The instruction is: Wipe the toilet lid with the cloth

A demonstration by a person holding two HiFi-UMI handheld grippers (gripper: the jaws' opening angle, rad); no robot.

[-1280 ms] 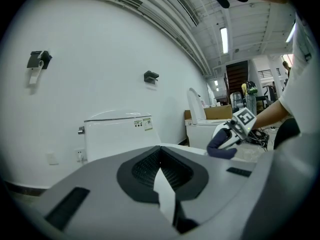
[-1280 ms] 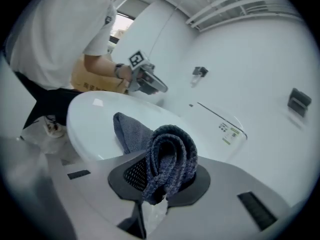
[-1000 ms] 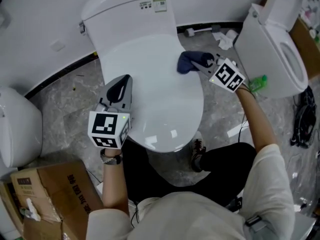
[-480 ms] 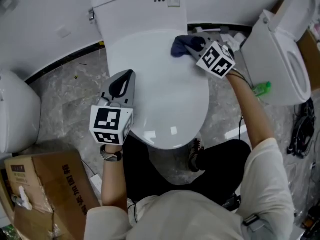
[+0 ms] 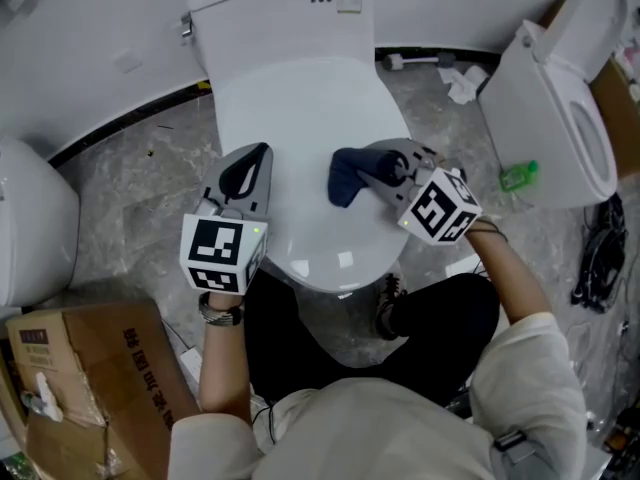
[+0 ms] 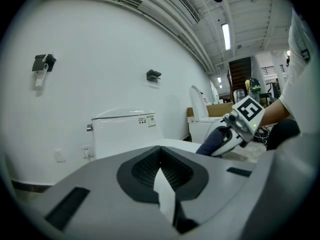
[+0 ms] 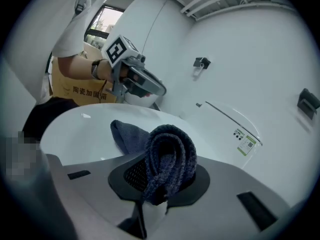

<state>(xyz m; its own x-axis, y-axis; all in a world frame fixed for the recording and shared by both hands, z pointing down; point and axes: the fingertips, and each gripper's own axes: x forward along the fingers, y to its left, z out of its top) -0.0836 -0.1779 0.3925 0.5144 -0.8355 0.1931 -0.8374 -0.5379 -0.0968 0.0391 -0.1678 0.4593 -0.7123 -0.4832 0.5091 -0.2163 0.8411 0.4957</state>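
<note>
The white toilet lid [image 5: 300, 118] lies closed below me, its tank [image 5: 285, 13] against the wall. A dark blue cloth [image 5: 347, 175] rests on the lid's right half, and my right gripper [image 5: 368, 173] is shut on it. In the right gripper view the cloth [image 7: 165, 156] bunches between the jaws and trails onto the lid [image 7: 75, 134]. My left gripper [image 5: 243, 168] is shut and empty, hovering at the lid's left edge. In the left gripper view its jaws meet in front of the tank [image 6: 125, 131], with the right gripper [image 6: 225, 136] beyond.
Another toilet [image 5: 555, 108] stands tilted at the right, with a green bottle [image 5: 518, 176] beside it. A white fixture [image 5: 35, 233] sits at the left, a cardboard box [image 5: 95, 378] at the lower left. Black cables [image 5: 600, 253] lie on the grey floor at the right.
My right gripper has dragged the cloth from the lid's far right edge near the tank toward me, to the lid's middle right. The left gripper has stayed put.
</note>
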